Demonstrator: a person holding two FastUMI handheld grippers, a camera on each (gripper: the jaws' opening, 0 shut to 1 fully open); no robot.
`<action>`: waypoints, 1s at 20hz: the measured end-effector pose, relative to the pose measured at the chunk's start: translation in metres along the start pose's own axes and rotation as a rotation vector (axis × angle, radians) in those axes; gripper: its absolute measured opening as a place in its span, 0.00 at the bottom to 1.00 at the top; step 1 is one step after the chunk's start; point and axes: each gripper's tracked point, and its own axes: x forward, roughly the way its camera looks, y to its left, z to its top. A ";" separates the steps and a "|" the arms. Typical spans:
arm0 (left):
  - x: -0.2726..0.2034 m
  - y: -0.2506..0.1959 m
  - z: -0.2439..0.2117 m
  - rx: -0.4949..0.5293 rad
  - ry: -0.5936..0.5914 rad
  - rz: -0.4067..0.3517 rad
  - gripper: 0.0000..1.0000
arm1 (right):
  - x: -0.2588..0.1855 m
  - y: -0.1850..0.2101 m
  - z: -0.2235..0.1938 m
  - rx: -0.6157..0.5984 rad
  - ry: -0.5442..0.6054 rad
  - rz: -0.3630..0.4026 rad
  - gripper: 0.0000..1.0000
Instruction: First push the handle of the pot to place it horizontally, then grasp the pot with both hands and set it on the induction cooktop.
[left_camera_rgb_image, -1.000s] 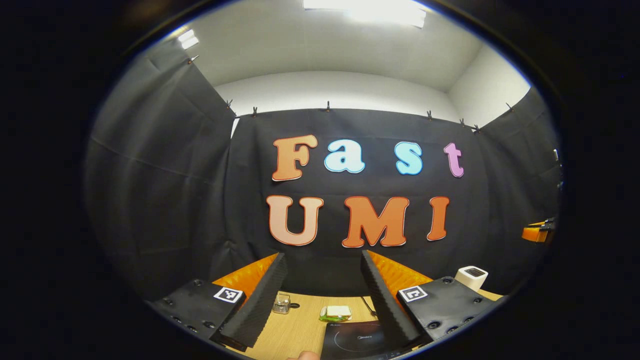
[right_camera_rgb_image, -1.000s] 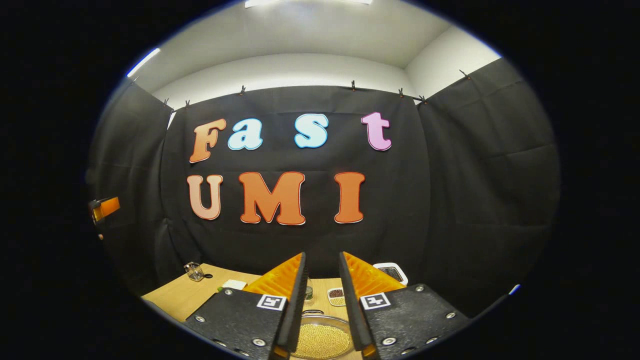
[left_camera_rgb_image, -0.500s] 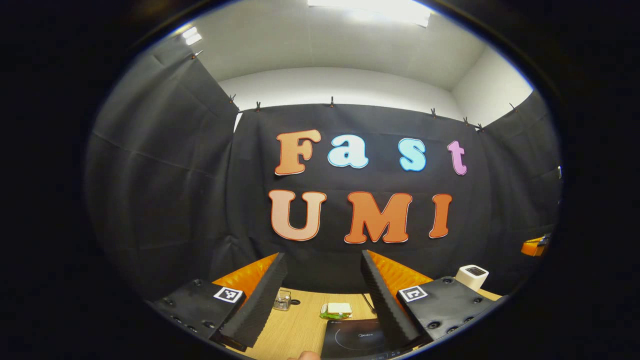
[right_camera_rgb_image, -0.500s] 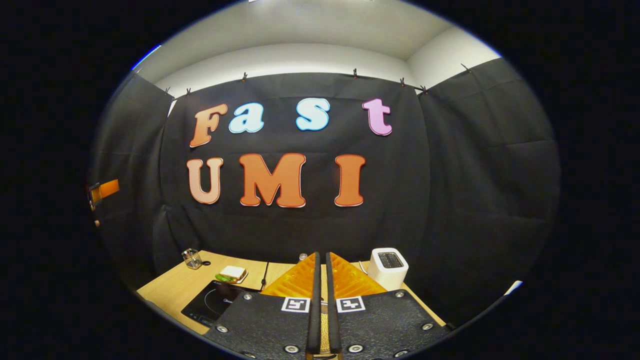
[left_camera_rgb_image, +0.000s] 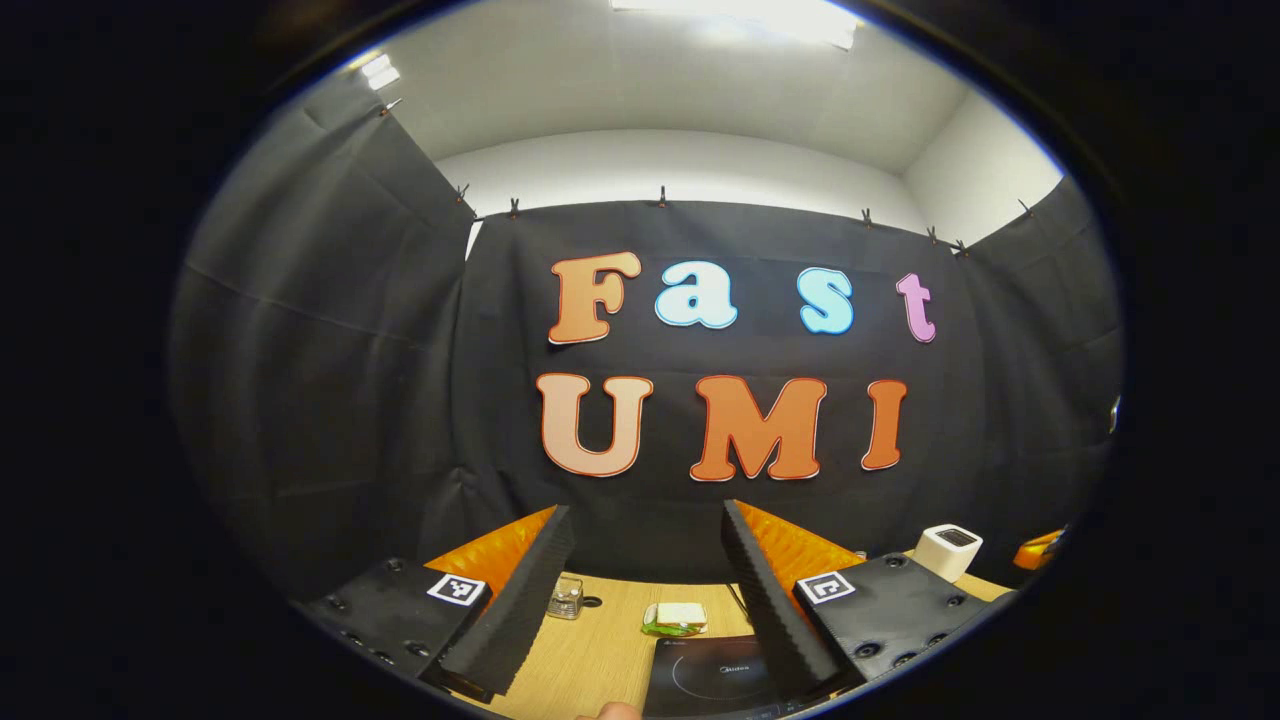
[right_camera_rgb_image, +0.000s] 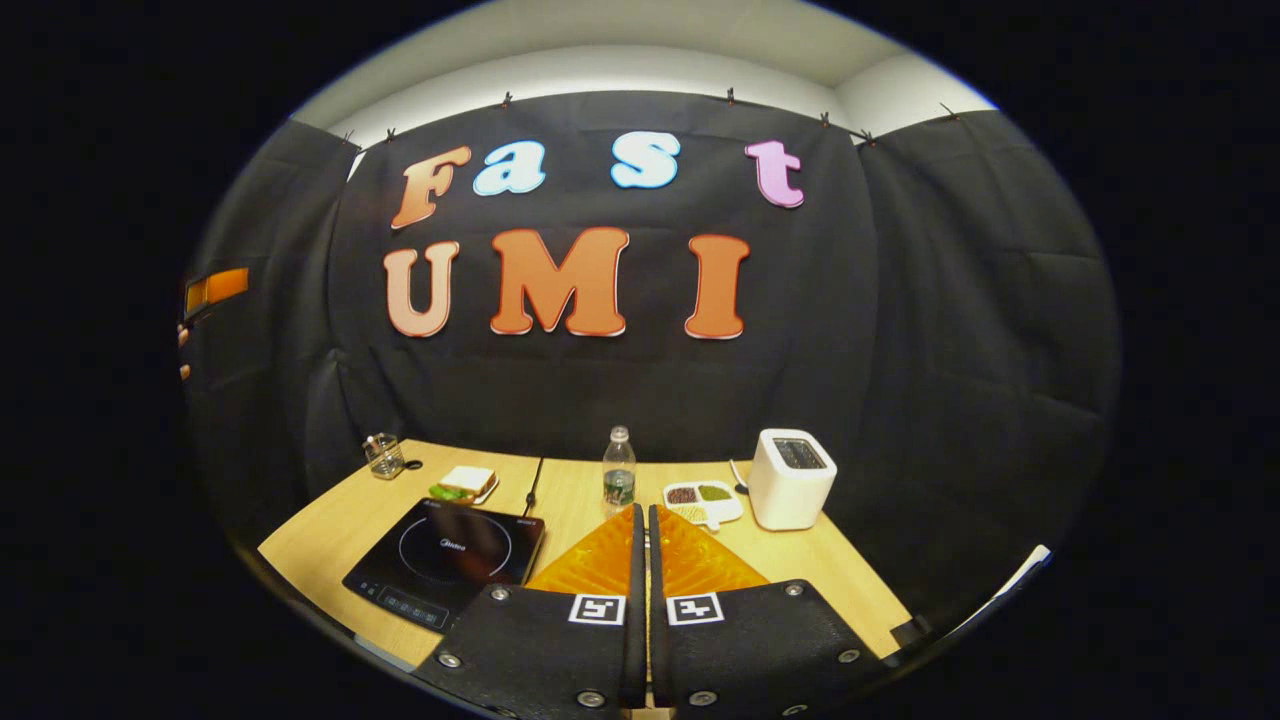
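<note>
At lower centre of each view, the left gripper (left_camera_rgb_image: 645, 590) is held apart above the cooktop (left_camera_rgb_image: 715, 680), the right gripper (right_camera_rgb_image: 642, 590) pressed together.

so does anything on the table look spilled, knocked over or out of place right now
Nothing stands out. The clear plastic water bottle and white toaster stand upright, the black induction cooktop lies flat and bare on the wooden table, and the sandwich looks intact.

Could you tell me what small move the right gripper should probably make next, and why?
Probably lower the right gripper toward the table with its jaws kept together, ready to push the pot's handle. Its fingers are closed on nothing, and the induction cooktop has no pot on it yet.
</note>
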 end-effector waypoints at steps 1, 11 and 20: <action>0.001 -0.001 0.000 -0.002 -0.001 -0.003 0.99 | 0.001 0.004 -0.015 0.003 0.025 0.006 0.01; 0.003 -0.016 -0.013 -0.011 0.013 -0.032 0.98 | -0.002 0.028 -0.151 0.013 0.247 0.041 0.01; 0.000 -0.031 -0.023 -0.002 0.031 -0.054 0.98 | 0.000 0.043 -0.238 0.061 0.398 0.064 0.01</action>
